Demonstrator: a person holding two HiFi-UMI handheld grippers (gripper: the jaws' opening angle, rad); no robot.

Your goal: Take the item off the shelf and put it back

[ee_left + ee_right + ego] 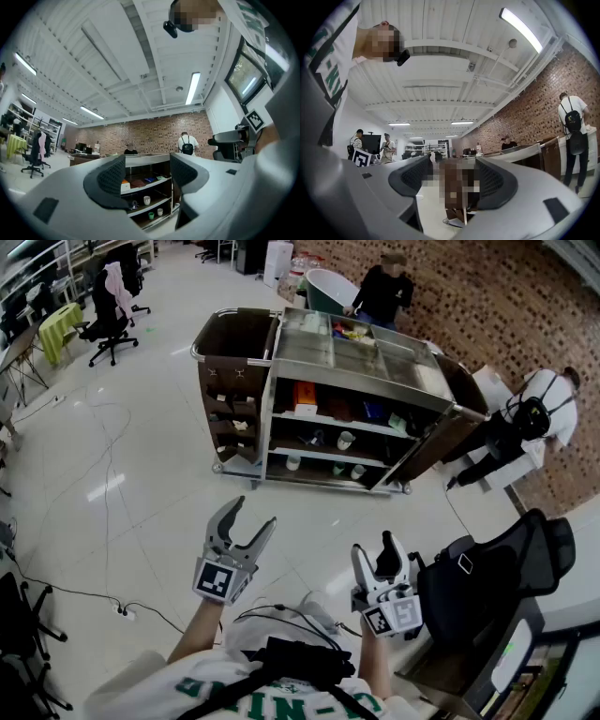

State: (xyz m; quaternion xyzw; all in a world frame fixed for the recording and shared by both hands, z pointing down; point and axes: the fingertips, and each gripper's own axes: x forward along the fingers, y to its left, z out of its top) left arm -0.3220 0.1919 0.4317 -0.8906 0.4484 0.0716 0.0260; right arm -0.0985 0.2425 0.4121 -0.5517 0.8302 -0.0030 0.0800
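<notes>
A steel shelf cart [375, 381] stands on the floor a few steps ahead of me. Its shelves hold an orange-and-white box [305, 397], a white cup [345, 440] and other small items. Both grippers are held well short of the cart and touch nothing. My left gripper [253, 514] is open and empty; in the left gripper view [147, 173] the cart [145, 161] shows between its jaws, with a white cup [146, 200] and a green cup [151, 215] on its shelves. My right gripper [377, 549] is also open [447, 176], with nothing pressed between its pads.
A black office chair [487, 577] stands close to my right gripper. A person [382, 292] stands behind the cart and another with a backpack [544, 413] to its right, by the brick wall. Cables [103, 493] run over the floor at left, office chairs [108, 320] further back.
</notes>
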